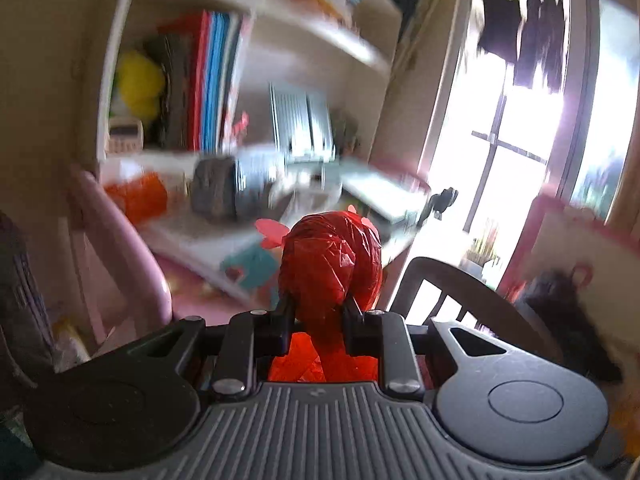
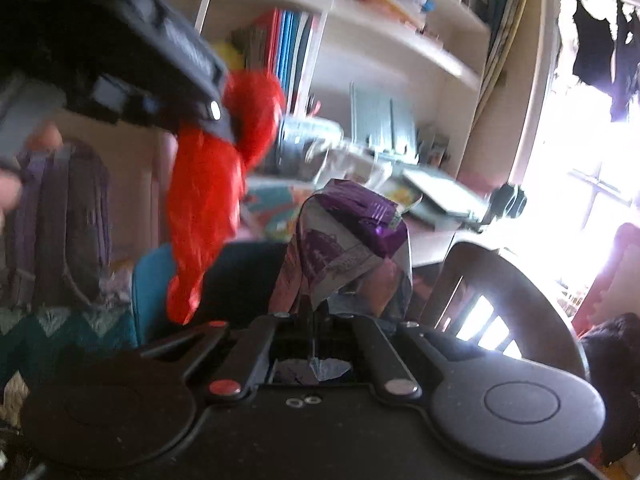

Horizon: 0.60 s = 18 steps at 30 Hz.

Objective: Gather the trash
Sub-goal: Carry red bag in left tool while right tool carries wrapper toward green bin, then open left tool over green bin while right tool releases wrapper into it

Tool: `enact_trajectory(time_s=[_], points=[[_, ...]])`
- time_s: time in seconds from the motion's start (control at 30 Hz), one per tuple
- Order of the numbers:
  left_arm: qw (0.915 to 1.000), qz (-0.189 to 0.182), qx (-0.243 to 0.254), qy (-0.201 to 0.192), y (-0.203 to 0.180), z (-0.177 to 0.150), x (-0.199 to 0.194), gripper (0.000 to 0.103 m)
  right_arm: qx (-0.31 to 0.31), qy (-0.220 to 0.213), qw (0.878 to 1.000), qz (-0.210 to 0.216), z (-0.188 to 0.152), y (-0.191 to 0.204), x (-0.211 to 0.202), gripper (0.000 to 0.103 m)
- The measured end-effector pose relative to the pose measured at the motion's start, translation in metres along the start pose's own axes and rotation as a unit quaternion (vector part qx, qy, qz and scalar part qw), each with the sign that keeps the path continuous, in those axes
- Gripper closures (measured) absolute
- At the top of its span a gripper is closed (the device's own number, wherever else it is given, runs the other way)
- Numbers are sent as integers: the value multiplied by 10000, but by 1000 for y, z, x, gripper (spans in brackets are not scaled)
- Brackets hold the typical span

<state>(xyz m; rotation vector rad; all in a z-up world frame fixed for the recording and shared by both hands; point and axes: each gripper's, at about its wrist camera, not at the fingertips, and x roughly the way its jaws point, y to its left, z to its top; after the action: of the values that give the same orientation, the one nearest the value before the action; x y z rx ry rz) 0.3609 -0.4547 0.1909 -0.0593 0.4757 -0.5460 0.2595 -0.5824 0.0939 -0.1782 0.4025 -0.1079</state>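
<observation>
A crumpled red plastic bag (image 1: 330, 264) is pinched between the fingers of my left gripper (image 1: 318, 306), which is shut on it. The right wrist view shows the same red bag (image 2: 208, 200) hanging down from the left gripper (image 2: 224, 124) at the upper left, with the person's hand at the left edge. My right gripper (image 2: 314, 308) is shut on a crumpled purple and silver wrapper (image 2: 348, 236) that sticks up in front of its fingers. Both views are blurred by motion.
A white bookshelf (image 1: 256, 12) with files and a cluttered desk (image 1: 224, 236) lie ahead. A dark chair back (image 1: 460, 280) stands to the right, before a bright window (image 1: 520, 128). A purple backpack (image 2: 60, 220) hangs at the left, by a teal chair (image 2: 150, 284).
</observation>
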Motion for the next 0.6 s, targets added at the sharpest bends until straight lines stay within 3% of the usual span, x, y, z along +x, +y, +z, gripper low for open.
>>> enact_trajectory(time_s=[0.27, 0.47, 0.53, 0.57, 0.6], points=[[9915, 286, 369, 1214, -1, -47, 52, 80, -47, 531, 9982, 262, -5, 5, 18, 101], [9846, 452, 546, 1597, -2, -52, 64, 79, 19, 705, 9973, 186, 1, 1, 23, 82], [9834, 472, 510, 1674, -1, -52, 66, 73, 50, 758, 9969, 200, 1, 0, 22, 69], [9834, 488, 503, 1677, -1, -52, 66, 61, 38, 753, 9969, 222, 1, -1, 22, 66], [9835, 507, 501, 1660, 0, -52, 65, 40, 25, 745, 9970, 220, 1, -1, 22, 65]])
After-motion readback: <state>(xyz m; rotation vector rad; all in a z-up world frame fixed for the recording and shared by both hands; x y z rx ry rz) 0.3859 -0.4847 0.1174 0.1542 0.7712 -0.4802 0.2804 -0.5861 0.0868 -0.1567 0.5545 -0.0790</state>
